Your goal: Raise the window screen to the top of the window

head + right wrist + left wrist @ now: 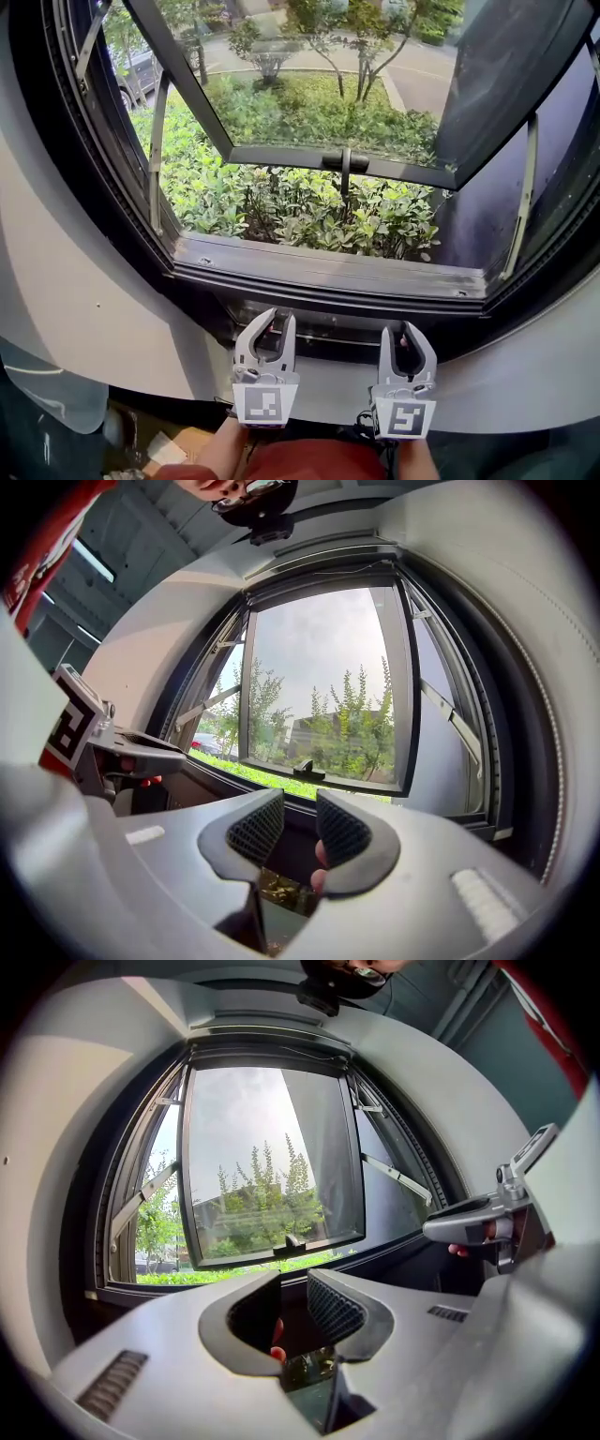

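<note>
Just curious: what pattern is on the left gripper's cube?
Black-and-white square marker on the cube; clearest in the head view.

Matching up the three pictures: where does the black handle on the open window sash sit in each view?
Head view: handle upper centre, on the open sash's bottom rail.
Left gripper view: handle at centre, just above the jaws.
Right gripper view: handle at centre, just above the jaws.
Shared landmark: the green hedge under the sash.

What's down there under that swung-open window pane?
Dense green shrubs fill the gap beneath the window pane; their leaves hide the ground. Trees show through the glass.
</note>
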`<state>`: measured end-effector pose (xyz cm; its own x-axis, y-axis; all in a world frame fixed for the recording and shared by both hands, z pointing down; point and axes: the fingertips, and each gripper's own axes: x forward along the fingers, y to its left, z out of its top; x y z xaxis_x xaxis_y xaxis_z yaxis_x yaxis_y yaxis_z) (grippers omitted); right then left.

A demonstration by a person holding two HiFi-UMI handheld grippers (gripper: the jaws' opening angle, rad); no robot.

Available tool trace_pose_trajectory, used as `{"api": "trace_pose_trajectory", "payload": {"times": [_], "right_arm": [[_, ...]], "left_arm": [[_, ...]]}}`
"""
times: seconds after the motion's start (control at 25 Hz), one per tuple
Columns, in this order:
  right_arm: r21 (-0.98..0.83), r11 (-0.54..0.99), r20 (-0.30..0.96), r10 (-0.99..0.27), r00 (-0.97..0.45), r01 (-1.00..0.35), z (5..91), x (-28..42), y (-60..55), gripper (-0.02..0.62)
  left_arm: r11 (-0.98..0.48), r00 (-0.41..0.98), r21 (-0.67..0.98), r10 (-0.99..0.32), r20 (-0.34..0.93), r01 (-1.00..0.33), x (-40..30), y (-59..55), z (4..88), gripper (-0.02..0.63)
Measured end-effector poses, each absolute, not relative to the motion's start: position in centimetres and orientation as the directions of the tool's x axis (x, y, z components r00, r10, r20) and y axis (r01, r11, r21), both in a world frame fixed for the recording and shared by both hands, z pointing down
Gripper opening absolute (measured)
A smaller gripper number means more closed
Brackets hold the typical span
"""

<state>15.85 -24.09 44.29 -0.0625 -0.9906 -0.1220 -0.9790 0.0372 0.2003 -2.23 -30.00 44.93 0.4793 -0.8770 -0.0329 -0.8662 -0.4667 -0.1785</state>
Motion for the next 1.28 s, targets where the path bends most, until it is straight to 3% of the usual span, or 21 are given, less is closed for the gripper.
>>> {"api": "trace_pose_trajectory", "payload": {"times": [0.12,0.4,0.92,1.28], "right_arm": [[0.212,0.045,-0.118,-0.990,-0.071,-0.976,44.3,15.5,-24.0,0.114],[0.229,0.038,-0.130,-0.989,-0.069,-0.973,43.9,15.4,-24.0,0.011],[0.226,0.026,-0.166,-0.984,-0.064,-0.974,42.8,15.7,-23.8,0.009],[0.233,0.028,-0.145,-0.987,-0.063,-0.972,42.9,16.1,-23.8,0.010]], "left_arm": [[-0.476,0.490,-0.177,-0.871,-0.042,-0.862,-2.1,-30.0,44.7,0.058],[-0.488,0.501,-0.167,-0.865,-0.039,-0.857,-1.7,-29.7,44.7,0.005],[-0.483,0.509,-0.193,-0.852,-0.123,-0.854,-1.2,-29.0,44.0,0.005],[-0.478,0.499,-0.171,-0.860,-0.109,-0.861,-1.1,-29.0,44.3,0.005]]}}
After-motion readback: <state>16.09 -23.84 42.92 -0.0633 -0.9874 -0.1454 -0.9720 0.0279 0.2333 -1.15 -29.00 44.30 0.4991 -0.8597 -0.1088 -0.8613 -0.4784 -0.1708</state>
